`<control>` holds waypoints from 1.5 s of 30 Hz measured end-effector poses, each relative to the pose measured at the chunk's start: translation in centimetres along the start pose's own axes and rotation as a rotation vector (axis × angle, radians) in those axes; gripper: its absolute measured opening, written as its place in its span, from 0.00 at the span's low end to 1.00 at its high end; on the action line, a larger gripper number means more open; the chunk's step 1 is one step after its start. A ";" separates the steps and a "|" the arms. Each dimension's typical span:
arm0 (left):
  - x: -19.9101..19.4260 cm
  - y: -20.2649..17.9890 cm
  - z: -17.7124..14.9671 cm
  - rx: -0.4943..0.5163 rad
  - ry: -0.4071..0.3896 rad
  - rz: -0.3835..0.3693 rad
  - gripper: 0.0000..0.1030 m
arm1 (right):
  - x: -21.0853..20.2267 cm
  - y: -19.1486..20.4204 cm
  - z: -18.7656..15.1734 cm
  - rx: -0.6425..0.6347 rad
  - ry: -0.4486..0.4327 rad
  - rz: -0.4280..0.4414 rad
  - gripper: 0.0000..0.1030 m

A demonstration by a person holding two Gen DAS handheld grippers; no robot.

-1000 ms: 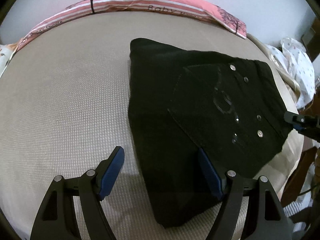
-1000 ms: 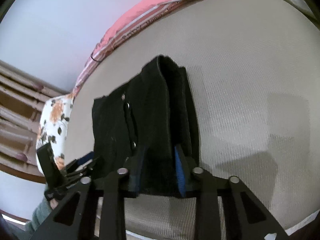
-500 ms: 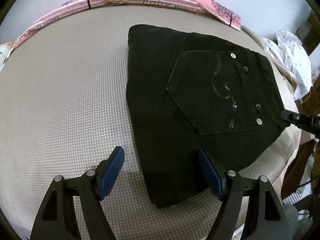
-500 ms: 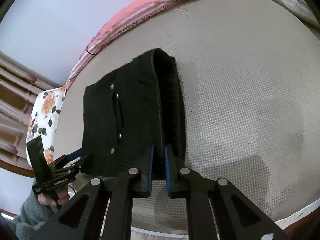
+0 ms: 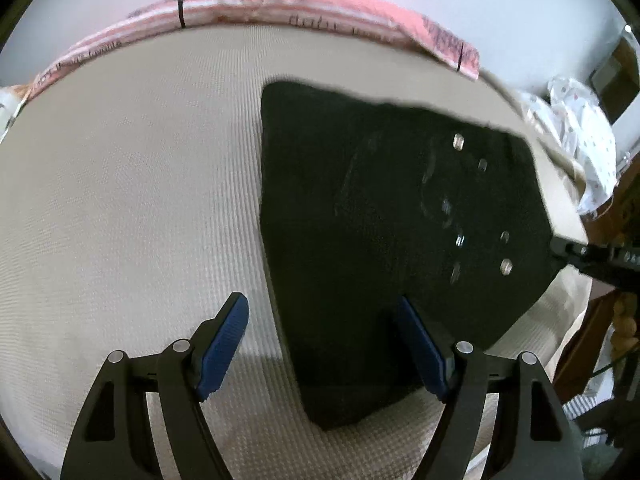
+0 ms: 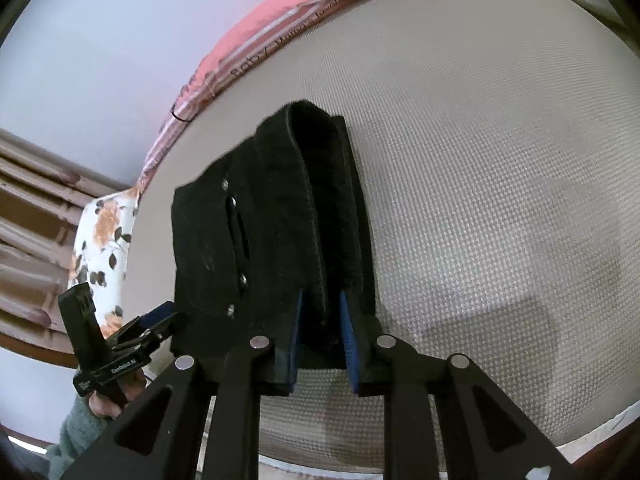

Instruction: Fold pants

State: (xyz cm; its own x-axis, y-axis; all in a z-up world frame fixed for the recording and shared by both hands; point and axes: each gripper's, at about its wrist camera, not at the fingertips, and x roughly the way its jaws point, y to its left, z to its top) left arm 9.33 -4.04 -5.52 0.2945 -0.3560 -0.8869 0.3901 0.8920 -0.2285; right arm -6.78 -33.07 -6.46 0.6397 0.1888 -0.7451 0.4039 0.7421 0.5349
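Folded black denim pants (image 5: pixel 392 248) are seen lying on a beige woven bed mattress (image 5: pixel 132 208), beside a pink striped pillow (image 5: pixel 320 16). Its edge is straddled by the left gripper (image 5: pixel 324 344), held wide open. The right gripper (image 6: pixel 320 344) is opening, thick folded fabric between its blue pads (image 6: pixel 347 344).

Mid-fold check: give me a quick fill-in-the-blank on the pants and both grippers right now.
1. The folded pants are ____ in colour.
2. They lie on a ____ mattress.
3. The left gripper has its jaws ____.
4. The right gripper has the pants' ____ between its pads.

Missing: black; beige; open; edge
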 end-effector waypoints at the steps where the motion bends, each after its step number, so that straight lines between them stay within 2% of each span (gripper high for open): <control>1: -0.4 0.2 0.4 -0.003 -0.018 -0.008 0.75 | -0.3 0.2 0.3 -0.008 -0.017 -0.007 0.19; 5: -1.0 0.7 3.6 -0.008 -0.089 0.006 0.75 | -0.9 1.2 2.6 -0.043 -0.073 -0.059 0.20; 9: 0.2 0.9 7.8 -0.003 -0.133 0.087 0.75 | 0.1 2.3 5.5 -0.061 -0.117 -0.092 0.23; 13: 2.0 2.1 10.4 -0.020 -0.127 0.181 0.75 | 1.5 3.2 7.3 -0.084 -0.118 -0.114 0.23; 18: 4.5 2.6 11.8 -0.011 -0.090 0.226 0.75 | 3.0 2.5 7.8 -0.079 -0.112 -0.148 0.28; 21: 6.3 2.9 11.9 0.000 -0.050 0.237 0.75 | 3.7 1.6 7.8 -0.060 -0.088 -0.158 0.30; 26: 7.8 3.0 11.5 0.007 -0.030 0.235 0.75 | 4.5 0.9 7.7 -0.055 -0.060 -0.164 0.30; 28: 7.6 3.1 11.5 -0.002 -0.030 0.229 0.75 | 4.4 0.8 7.7 -0.045 -0.058 -0.153 0.30; 32: 6.1 2.7 11.0 -0.013 -0.038 0.222 0.75 | 3.7 0.6 7.6 -0.032 -0.074 -0.130 0.36; 36: 4.5 1.8 9.6 0.025 -0.049 0.231 0.75 | 3.5 0.4 7.3 -0.049 -0.053 -0.112 0.40; 41: 3.4 0.7 7.9 0.055 -0.017 0.238 0.75 | 3.6 0.0 6.6 -0.055 -0.023 -0.087 0.48; 45: 3.1 0.1 6.6 0.062 0.011 0.235 0.75 | 3.6 0.0 6.0 -0.077 -0.004 -0.085 0.50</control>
State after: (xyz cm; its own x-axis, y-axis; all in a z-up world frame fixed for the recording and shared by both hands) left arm 16.07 -6.90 -5.64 0.3742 -0.1373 -0.9171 0.3648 0.9310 0.0095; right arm -0.51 -36.22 -6.74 0.6082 0.1208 -0.7845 0.4054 0.8025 0.4378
